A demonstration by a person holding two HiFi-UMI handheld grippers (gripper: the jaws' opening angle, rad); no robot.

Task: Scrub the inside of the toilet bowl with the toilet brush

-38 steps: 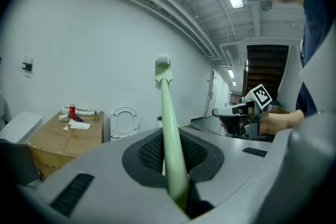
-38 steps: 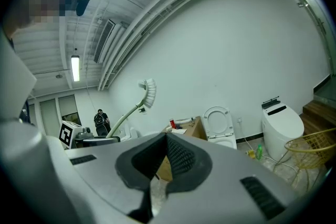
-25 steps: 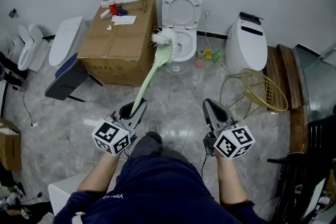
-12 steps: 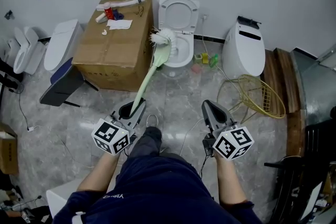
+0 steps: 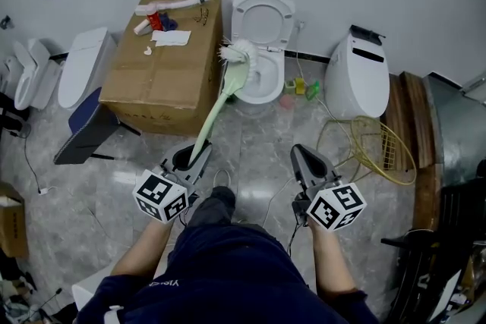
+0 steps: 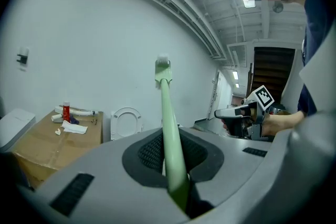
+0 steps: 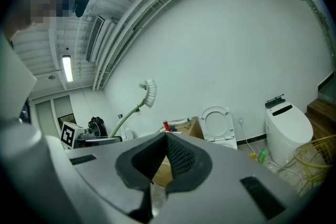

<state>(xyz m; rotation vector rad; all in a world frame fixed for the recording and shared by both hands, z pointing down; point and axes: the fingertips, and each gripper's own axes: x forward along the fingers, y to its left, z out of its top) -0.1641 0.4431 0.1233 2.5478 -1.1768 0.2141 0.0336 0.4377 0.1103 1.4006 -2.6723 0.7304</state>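
Left claw (image 5: 189,158) clamped tight on toilet brush (image 5: 215,111) handle, bristle head raised high, toilet bowl (image 5: 275,80) ahead, right claw (image 5: 304,158) closed, empty.

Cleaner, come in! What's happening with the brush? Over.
Left gripper shut on toilet brush; right gripper shut, empty. Brush raised, outside toilet bowl. Cardboard box beside bowl.

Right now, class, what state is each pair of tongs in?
Left tongs: closed on the toilet brush.
Right tongs: closed, empty.

navy top (image 5: 228,269), grey left gripper (image 5: 190,156) and right gripper (image 5: 304,156), marker cubes (image 5: 161,197).
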